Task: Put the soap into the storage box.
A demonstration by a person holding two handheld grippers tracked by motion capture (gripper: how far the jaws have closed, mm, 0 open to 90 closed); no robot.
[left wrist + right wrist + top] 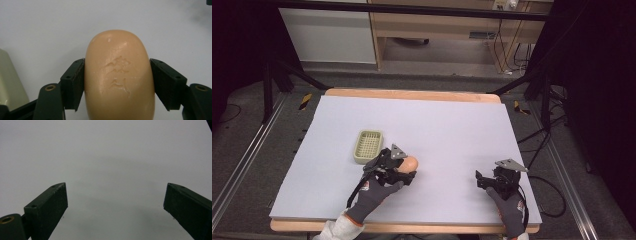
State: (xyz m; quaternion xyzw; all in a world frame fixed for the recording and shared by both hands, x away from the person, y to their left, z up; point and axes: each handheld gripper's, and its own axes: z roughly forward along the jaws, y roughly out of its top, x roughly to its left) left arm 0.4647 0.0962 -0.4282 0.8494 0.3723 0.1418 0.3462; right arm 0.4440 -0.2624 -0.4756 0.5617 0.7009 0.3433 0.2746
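The left gripper (404,172) is working at the lower centre-left of the high view, and it is clamping a peach-coloured bar of soap (410,163) between its two black jaws. In the left gripper view the soap (119,75) is sitting dead centre, rounded end pointing up the frame, with a stamped mark showing on its top face and a jaw pressing against each long side. Whether the bar is resting on the table or lifted just off it, I cannot tell.

Just up and to the left of that gripper in the high view, a pale green soap dish (368,147) with a slotted floor is lying on the grey table (452,130), near the soap but apart from it. Its pale edge (10,82) is peeking in at the lower left of the left gripper view.

Over at the lower right of the high view, the right gripper (484,181) is hovering low, gloved hand (507,202) behind it. In the right gripper view its jaws are standing wide apart with nothing between them, just bare grey table (107,157).
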